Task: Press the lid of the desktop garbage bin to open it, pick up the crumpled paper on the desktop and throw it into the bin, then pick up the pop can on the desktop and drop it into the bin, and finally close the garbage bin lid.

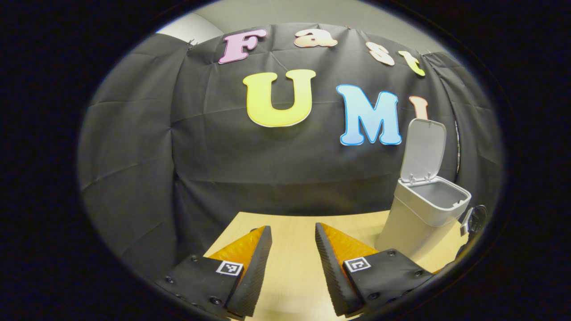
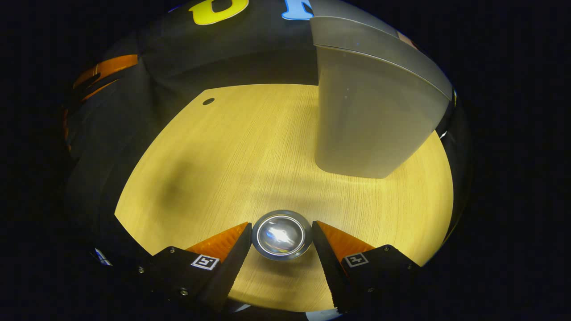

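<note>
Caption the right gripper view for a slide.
Right gripper jaws flank the pop can on the desktop, bin behind.

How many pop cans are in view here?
1: the pop can lies between the right gripper fingers, end-on, on the desk before the bin. Others may be hidden.

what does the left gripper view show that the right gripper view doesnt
Left gripper view: the bin's lid standing open, the bin's inside, and the left hand-held gripper open with nothing between its fingers.
Right gripper view: the can, seen end-on between the right hand-held gripper's fingers, apparently touching both.
Both: the bin and the wooden table.
</note>
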A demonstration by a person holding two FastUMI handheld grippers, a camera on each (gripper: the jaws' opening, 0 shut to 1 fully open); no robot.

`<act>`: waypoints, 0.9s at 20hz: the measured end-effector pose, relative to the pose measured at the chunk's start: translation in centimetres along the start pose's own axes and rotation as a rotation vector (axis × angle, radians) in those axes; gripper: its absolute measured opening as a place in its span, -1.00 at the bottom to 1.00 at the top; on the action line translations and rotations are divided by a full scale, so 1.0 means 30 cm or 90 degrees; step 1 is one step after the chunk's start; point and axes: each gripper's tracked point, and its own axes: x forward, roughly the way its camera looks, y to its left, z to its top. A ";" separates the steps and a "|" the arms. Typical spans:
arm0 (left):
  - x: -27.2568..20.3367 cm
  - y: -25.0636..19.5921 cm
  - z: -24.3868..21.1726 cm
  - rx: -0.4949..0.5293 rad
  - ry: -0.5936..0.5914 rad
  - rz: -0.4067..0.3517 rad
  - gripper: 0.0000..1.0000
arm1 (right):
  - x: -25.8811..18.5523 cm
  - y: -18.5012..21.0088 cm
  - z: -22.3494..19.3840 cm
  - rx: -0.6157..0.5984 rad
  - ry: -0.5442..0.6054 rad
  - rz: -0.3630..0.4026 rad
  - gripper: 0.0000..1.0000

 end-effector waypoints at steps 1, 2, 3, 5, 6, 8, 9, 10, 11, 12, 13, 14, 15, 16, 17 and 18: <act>0.001 -0.002 0.001 0.001 0.000 0.000 0.37 | -0.007 0.004 0.016 -0.002 -0.010 0.003 0.72; 0.002 -0.006 -0.001 0.002 0.000 -0.002 0.37 | -0.013 0.004 0.028 -0.004 -0.020 0.006 0.71; -0.001 -0.009 -0.002 0.002 0.000 -0.003 0.37 | -0.021 0.008 0.041 -0.007 -0.029 0.007 0.72; -0.003 -0.015 -0.002 0.002 0.001 -0.006 0.36 | -0.037 0.016 0.060 -0.013 -0.047 0.010 0.71; -0.004 -0.019 -0.004 0.002 0.001 -0.007 0.37 | -0.044 0.020 0.066 -0.016 -0.054 0.012 0.71; -0.006 -0.023 -0.004 0.003 0.002 -0.009 0.37 | -0.054 0.028 0.081 -0.019 -0.066 0.015 0.71; -0.008 -0.025 -0.004 0.005 0.002 -0.010 0.37 | -0.061 0.030 0.090 -0.020 -0.072 0.016 0.70; -0.009 -0.027 -0.003 0.006 0.001 -0.010 0.37 | -0.066 0.034 0.095 -0.020 -0.079 0.018 0.70; -0.010 -0.029 0.000 0.006 0.000 -0.011 0.37 | -0.073 0.037 0.105 -0.018 -0.086 0.020 0.70; -0.014 -0.030 0.000 0.007 0.000 -0.011 0.37 | -0.078 0.038 0.116 -0.016 -0.096 0.025 0.70; -0.016 -0.031 0.002 0.008 0.000 -0.011 0.37 | -0.087 0.041 0.126 -0.014 -0.107 0.030 0.70; -0.018 -0.032 0.001 0.008 0.000 -0.011 0.37 | -0.094 0.042 0.135 -0.015 -0.116 0.031 0.70; -0.020 -0.033 0.001 0.008 0.000 -0.011 0.37 | -0.103 0.041 0.150 -0.016 -0.128 0.032 0.70; -0.023 -0.034 0.001 0.008 0.000 -0.012 0.37 | -0.113 0.047 0.162 -0.017 -0.138 0.034 0.70; -0.024 -0.037 0.001 0.009 0.000 -0.012 0.37 | -0.123 0.050 0.174 -0.018 -0.149 0.035 0.71; -0.026 -0.040 -0.001 0.009 0.001 -0.013 0.36 | -0.138 0.054 0.180 -0.020 -0.161 0.037 0.70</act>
